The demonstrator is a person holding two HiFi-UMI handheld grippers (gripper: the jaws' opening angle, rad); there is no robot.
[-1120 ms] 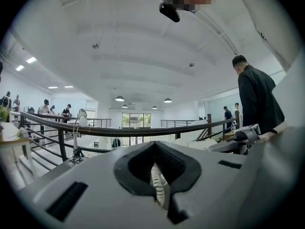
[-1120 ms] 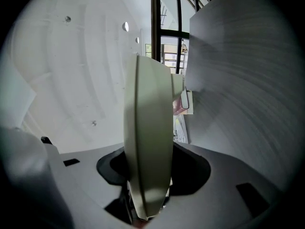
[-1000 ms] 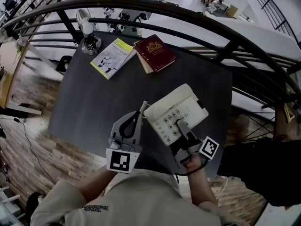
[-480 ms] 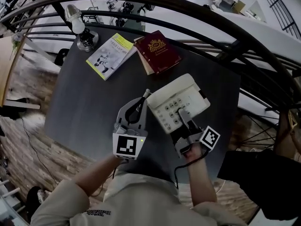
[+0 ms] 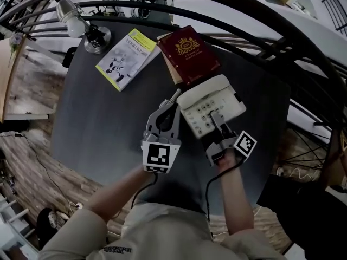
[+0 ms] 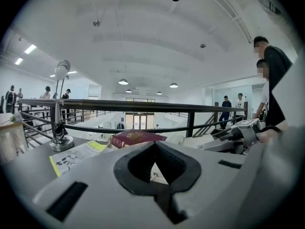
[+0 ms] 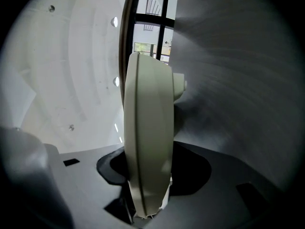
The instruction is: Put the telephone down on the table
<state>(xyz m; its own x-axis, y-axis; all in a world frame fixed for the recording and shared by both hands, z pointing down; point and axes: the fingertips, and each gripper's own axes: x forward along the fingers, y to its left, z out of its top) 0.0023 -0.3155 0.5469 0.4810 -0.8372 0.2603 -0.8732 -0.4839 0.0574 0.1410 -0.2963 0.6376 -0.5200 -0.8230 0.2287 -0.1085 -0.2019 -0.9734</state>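
Fingers [image 5: 218, 124] of the right gripper [image 5: 215, 114] pinch the telephone [image 5: 209, 97] by its near edge. The left gripper [image 5: 173, 100], pressed together, seems to nip its left corner, steadying it level over the table [image 5: 103, 129], beside a red book [image 5: 191, 56].

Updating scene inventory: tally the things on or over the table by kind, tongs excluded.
telephone: 1
maroon hardcover book: 1
yellow-and-white booklet: 1
desk lamp: 1
Total: 4
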